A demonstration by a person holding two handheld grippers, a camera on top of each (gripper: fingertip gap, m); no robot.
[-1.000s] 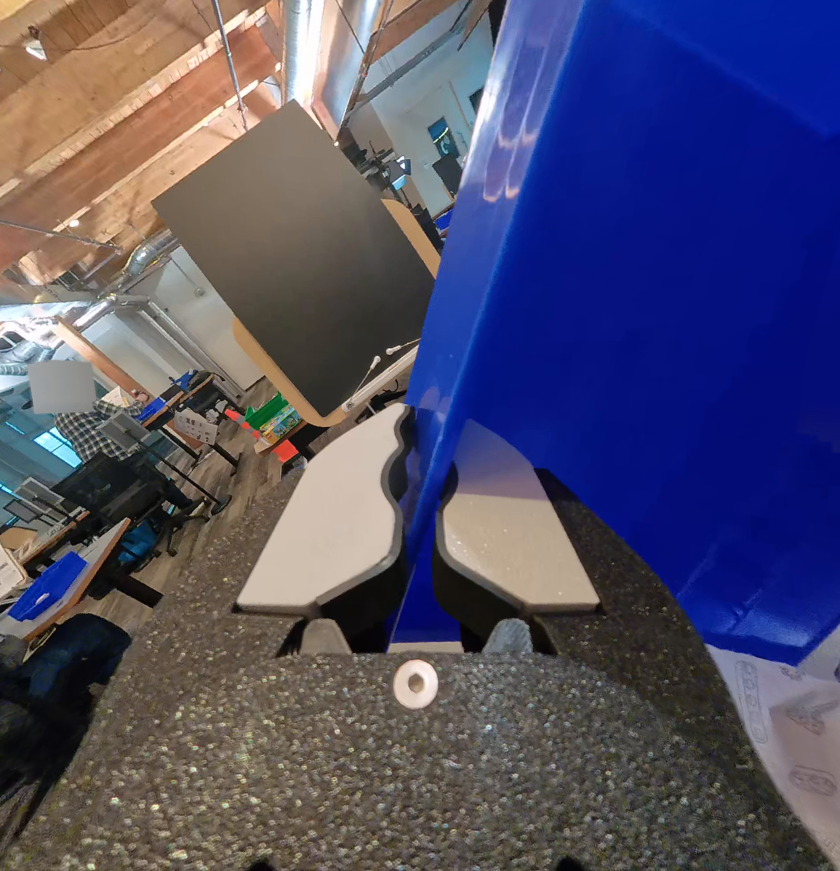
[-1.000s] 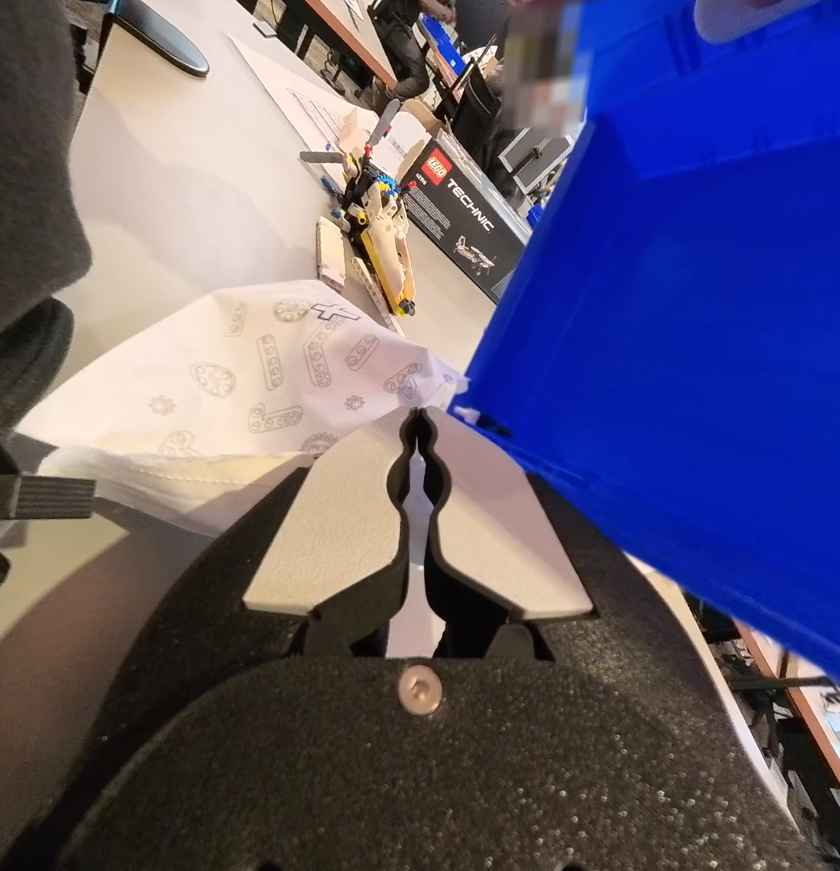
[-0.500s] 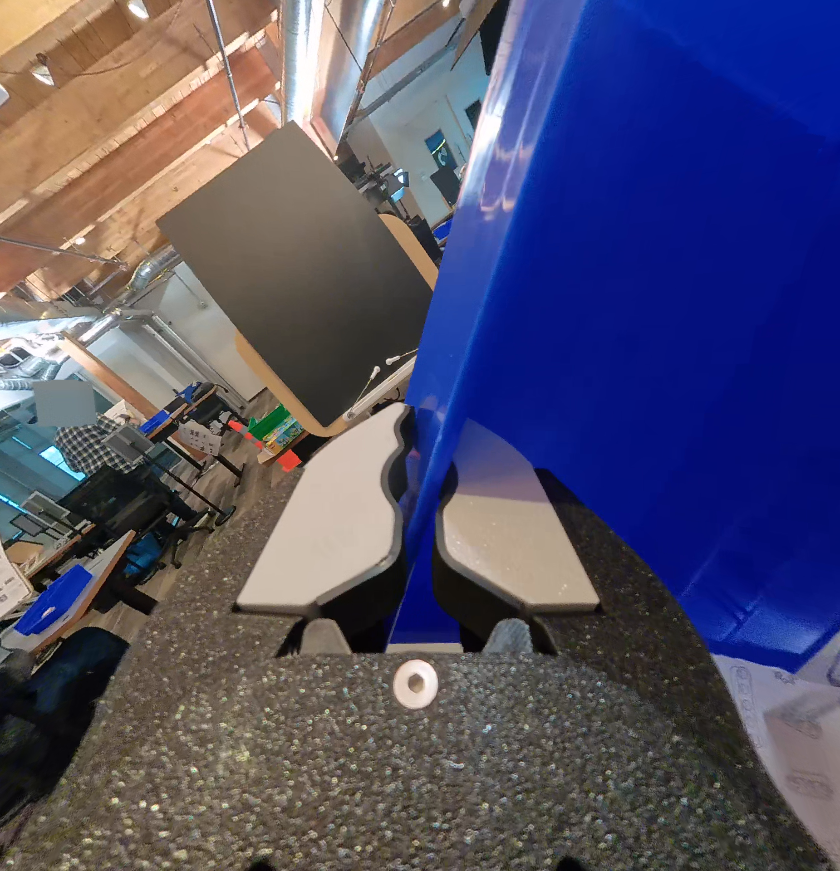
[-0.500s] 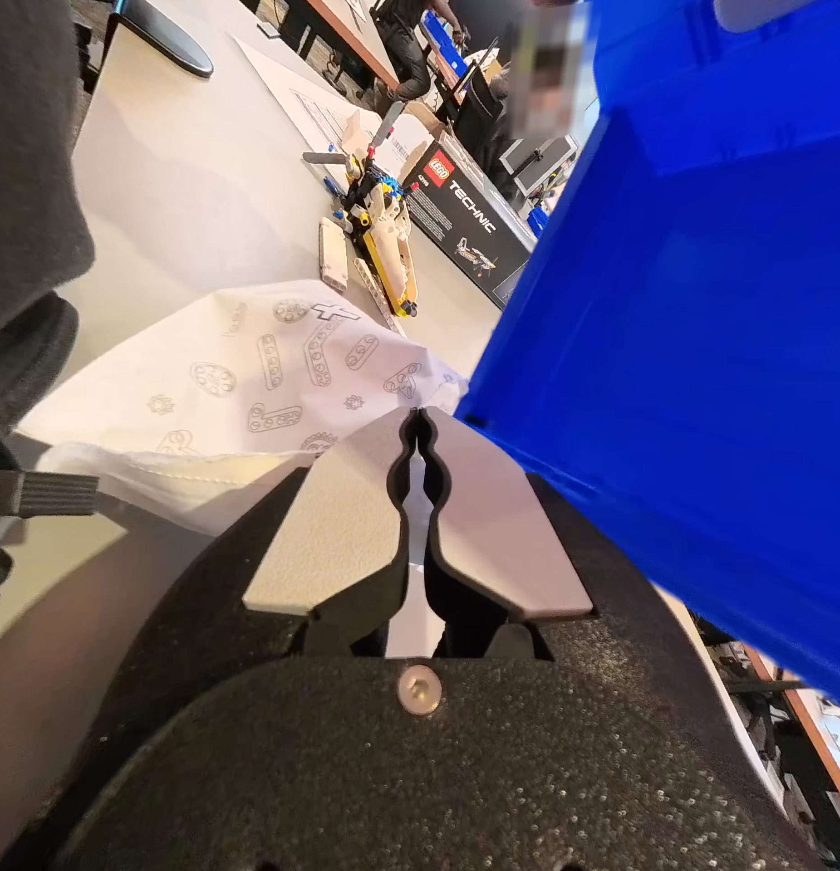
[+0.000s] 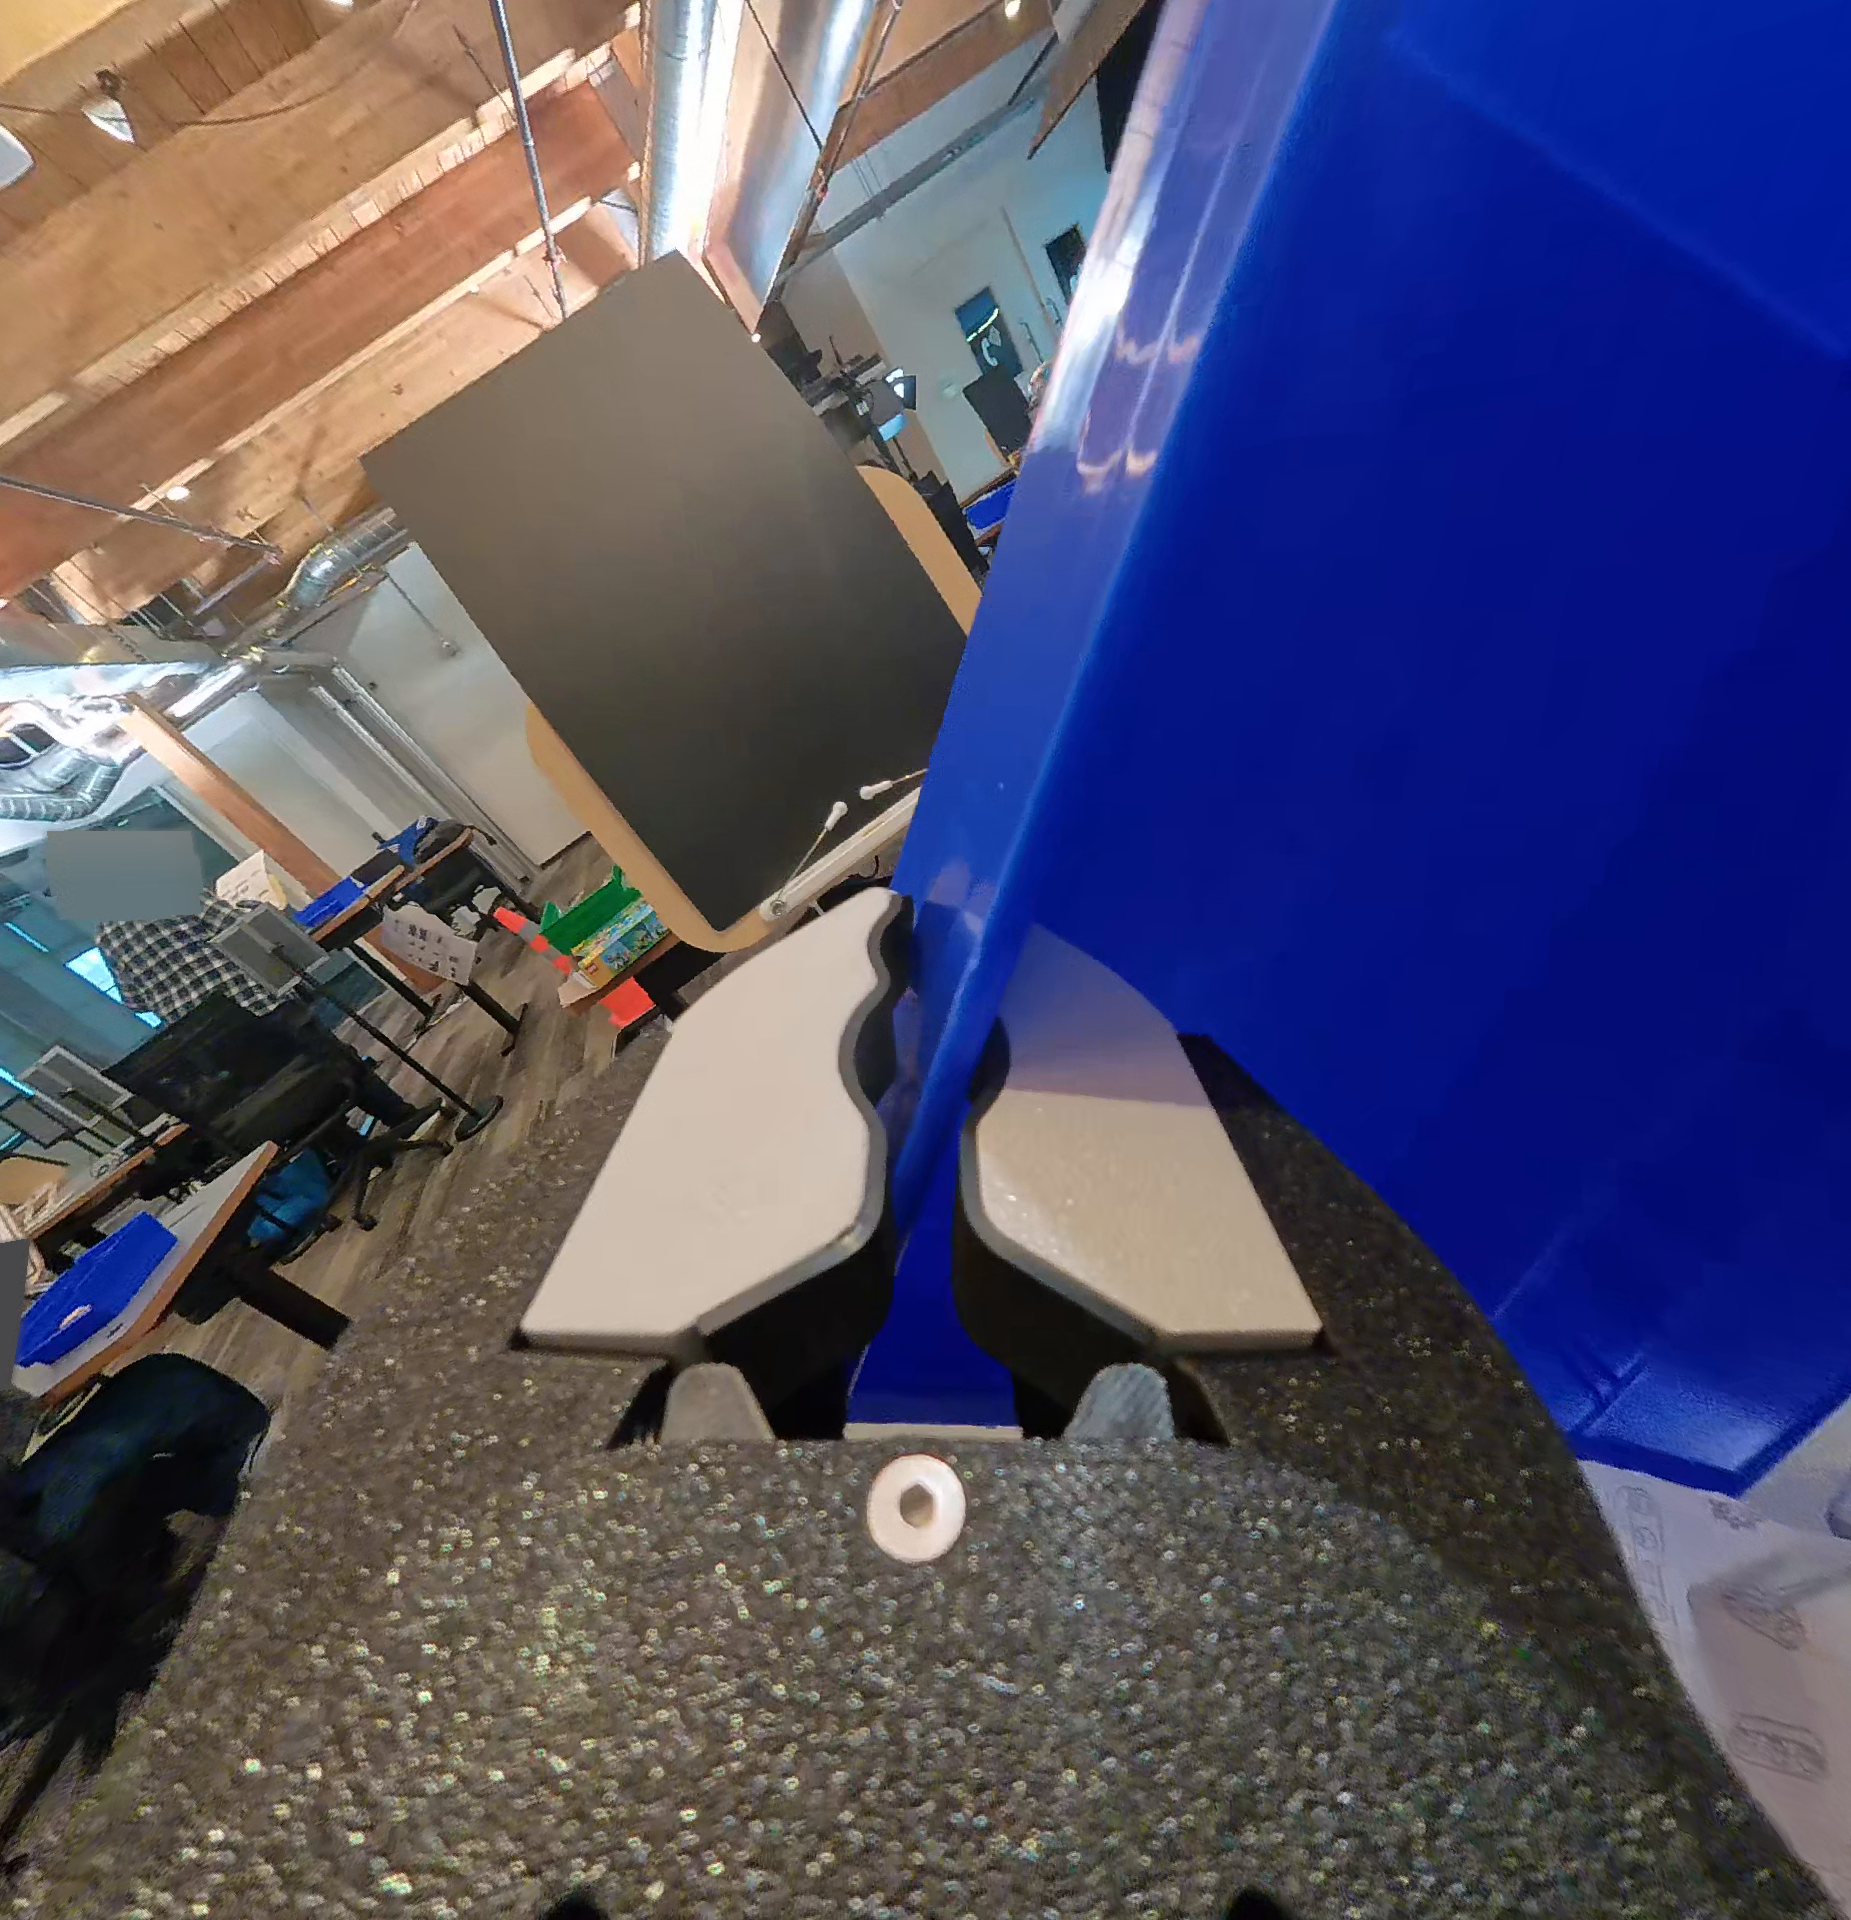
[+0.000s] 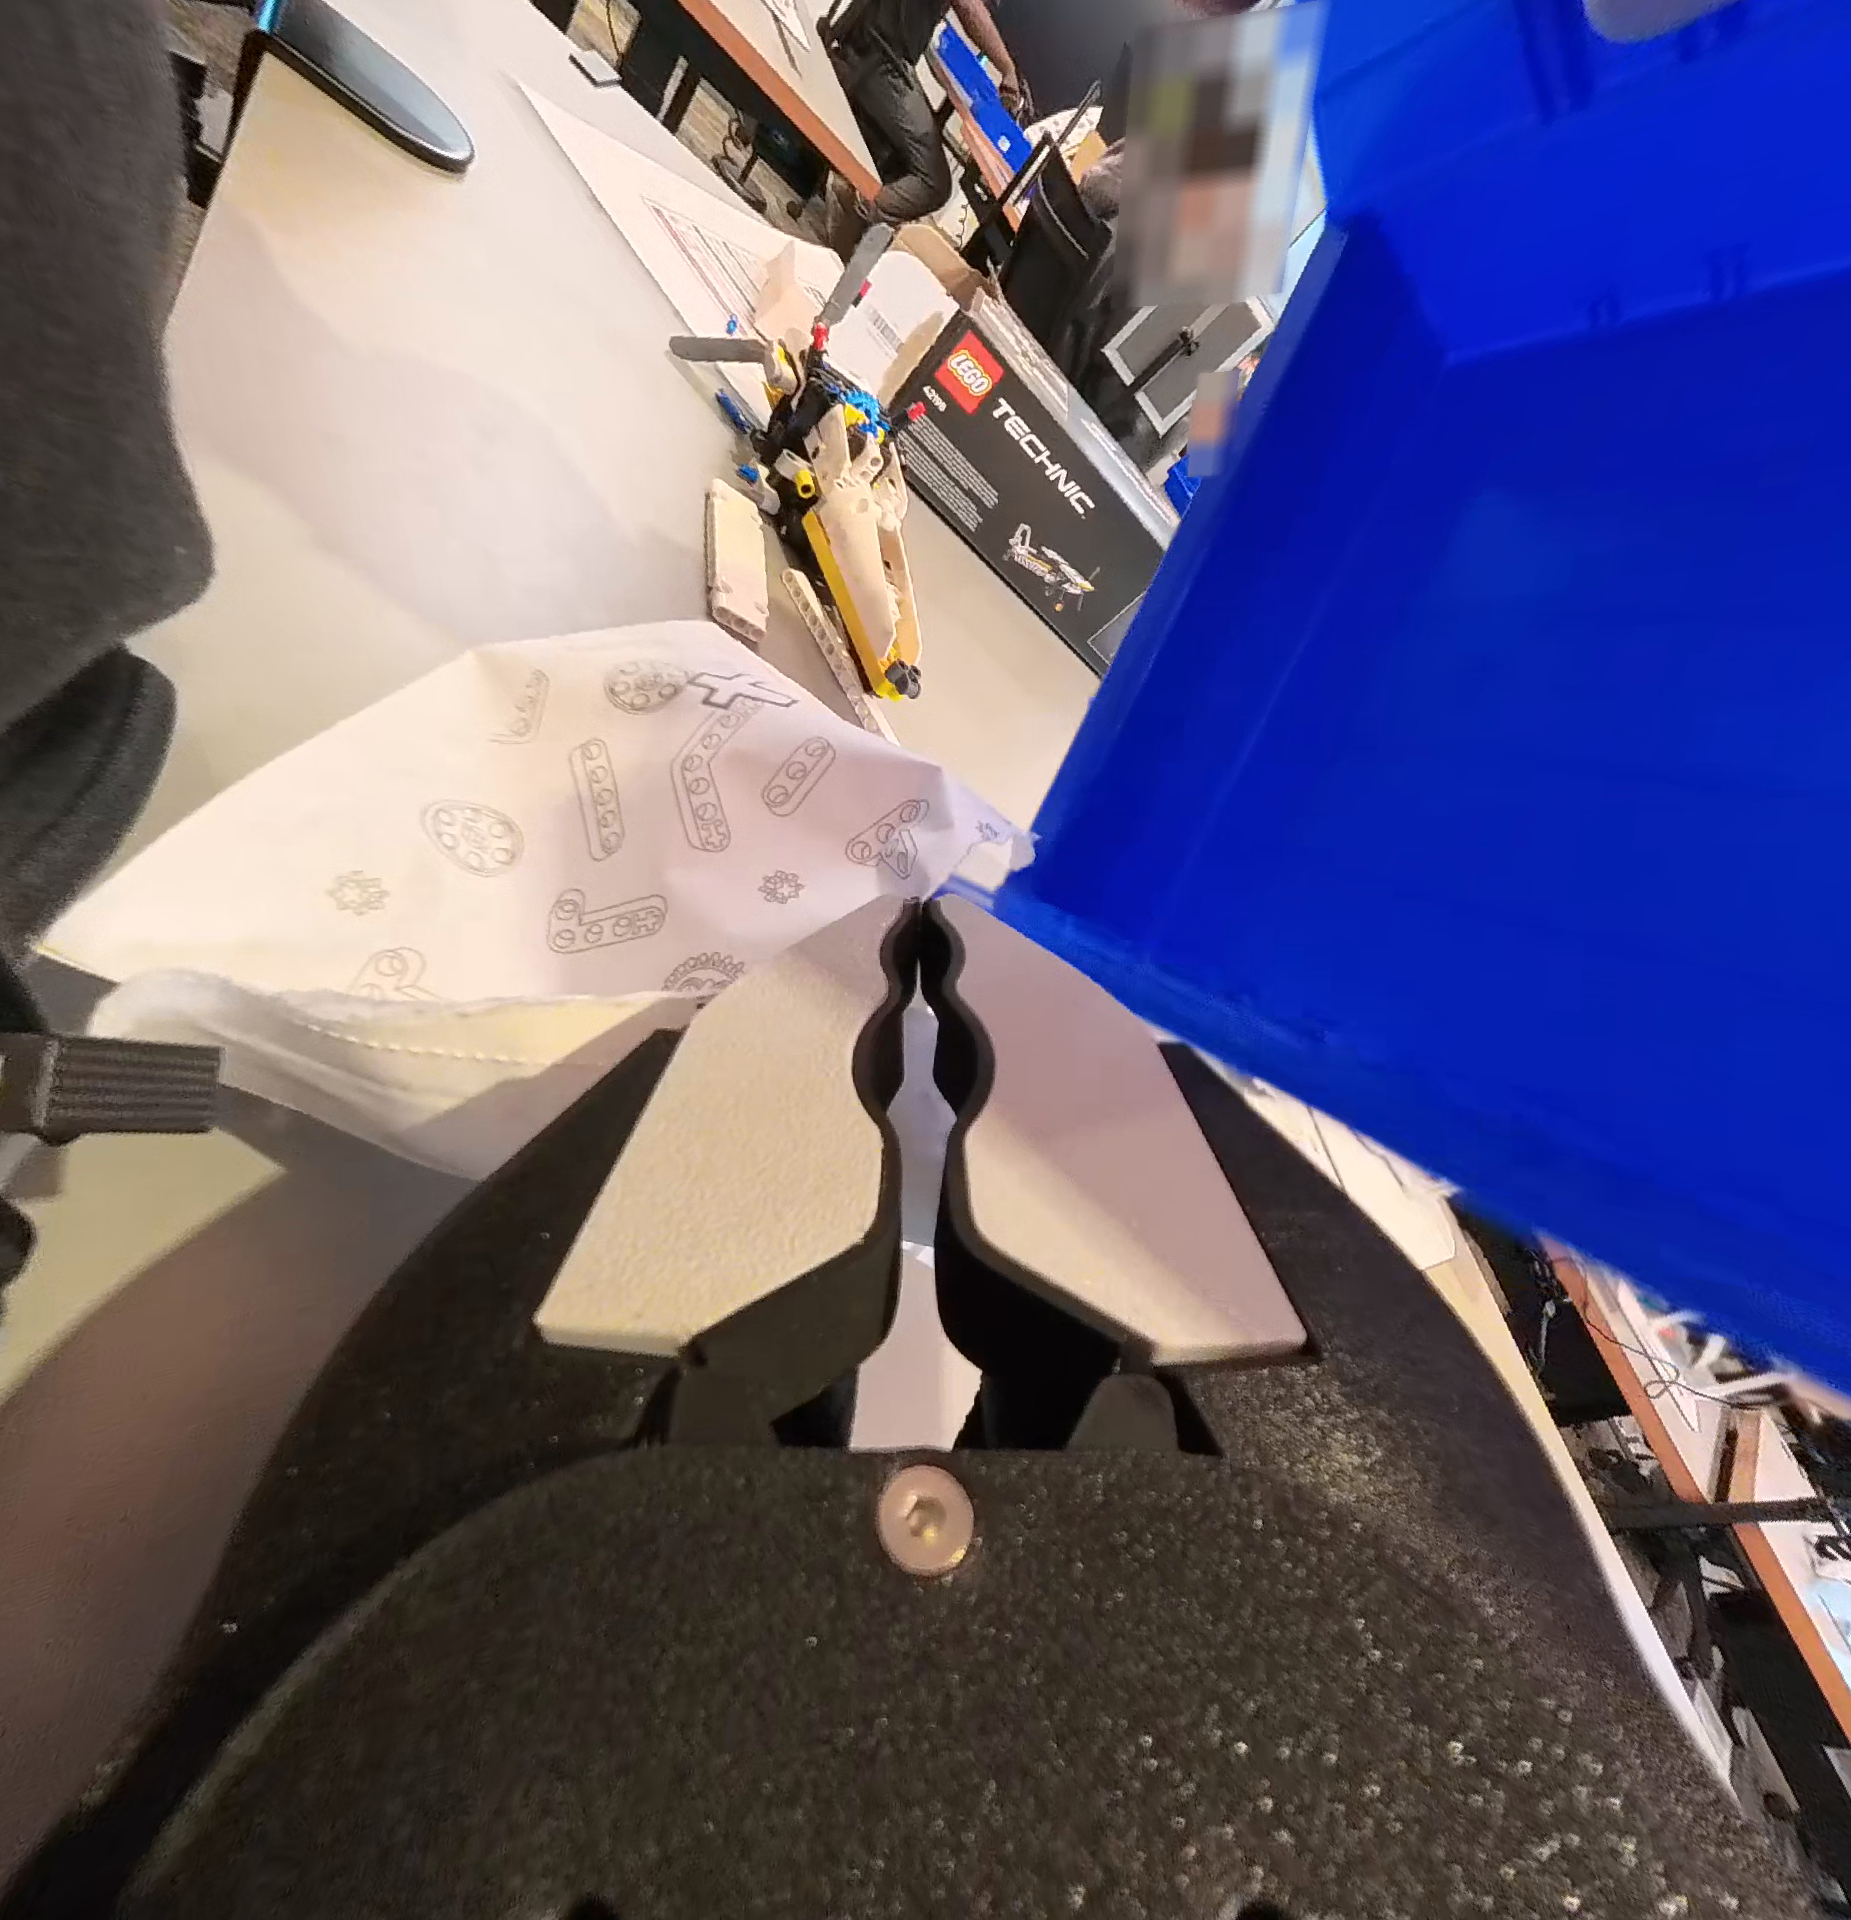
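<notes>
My left gripper [image 5: 931,935] is shut on the wall of a big blue plastic bin [image 5: 1420,727]. The wall runs between the two pads, and the right finger [image 5: 1108,1195] lies inside the bin. The bin is lifted and tilted. In the right wrist view the bin [image 6: 1523,727] hangs at the right, its lower edge next to my right gripper [image 6: 919,920]. That gripper is shut on the edge of a white paper bag [image 6: 588,810] printed with grey outlines of parts. The bag lies on the pale table [image 6: 401,416], its opening towards the bin.
A half-built toy aircraft [image 6: 848,499] and a black product box [image 6: 1025,488] stand behind the bag, with a printed sheet [image 6: 692,229] farther back. A dark sleeve [image 6: 59,416] fills the left edge. A black panel [image 5: 672,623] and desks show in the left view. Across from one pair of fingers to the other is roughly 25 cm.
The blue bin has shifted slightly up and to the right in the right wrist view. Both grips are unchanged.
</notes>
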